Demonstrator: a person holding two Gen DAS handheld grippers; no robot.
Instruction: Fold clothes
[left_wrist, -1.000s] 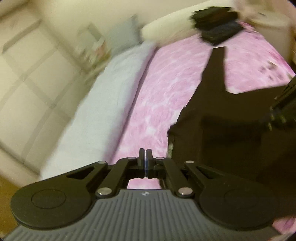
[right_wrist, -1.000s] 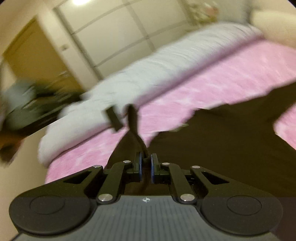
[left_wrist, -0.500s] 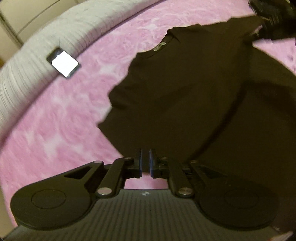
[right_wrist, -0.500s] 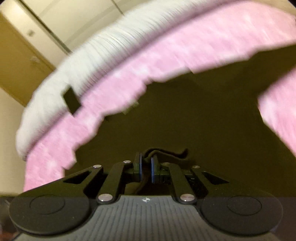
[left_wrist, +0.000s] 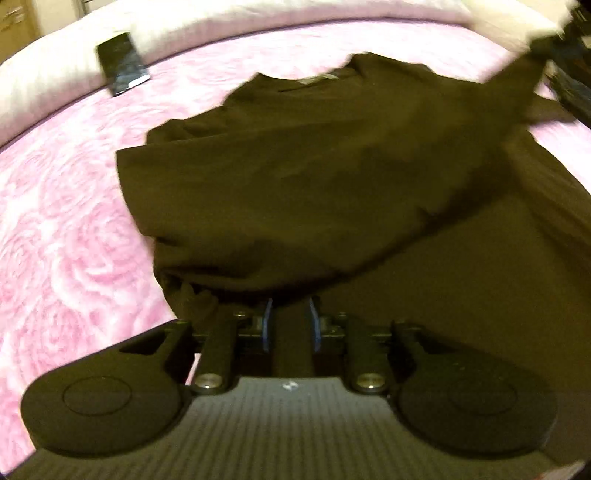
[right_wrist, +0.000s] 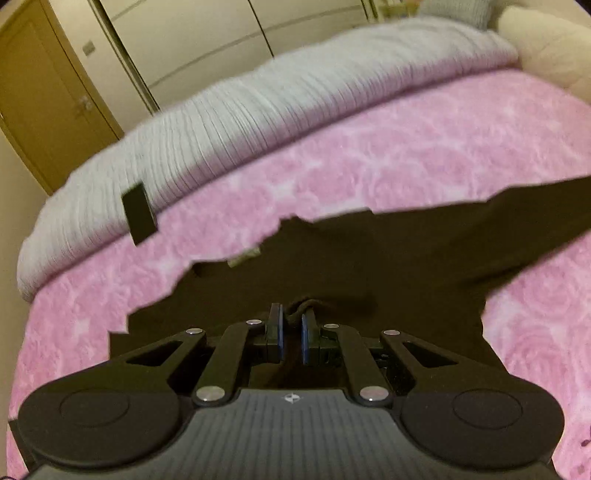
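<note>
A black shirt (left_wrist: 314, 177) lies on the pink bed cover (left_wrist: 66, 221), with one side folded over onto its body and the collar label at the far edge. My left gripper (left_wrist: 290, 314) sits low at the shirt's near edge. Its jaws are opening, and dark cloth lies loose in the gap between the blue pads. In the right wrist view the shirt (right_wrist: 369, 258) spreads across the cover, one sleeve reaching right. My right gripper (right_wrist: 291, 321) is shut on a small bunch of the black cloth.
A dark phone (left_wrist: 123, 62) (right_wrist: 139, 212) lies at the seam between the pink cover (right_wrist: 406, 155) and a grey ribbed blanket (right_wrist: 295, 85). A cream pillow (right_wrist: 546, 48) sits far right. Behind the bed are a wooden door (right_wrist: 44, 92) and pale wardrobe panels.
My left gripper has dropped from high over the bed down onto the shirt, and its shut jaws have parted. My right gripper has shifted sideways, still pinching the cloth.
</note>
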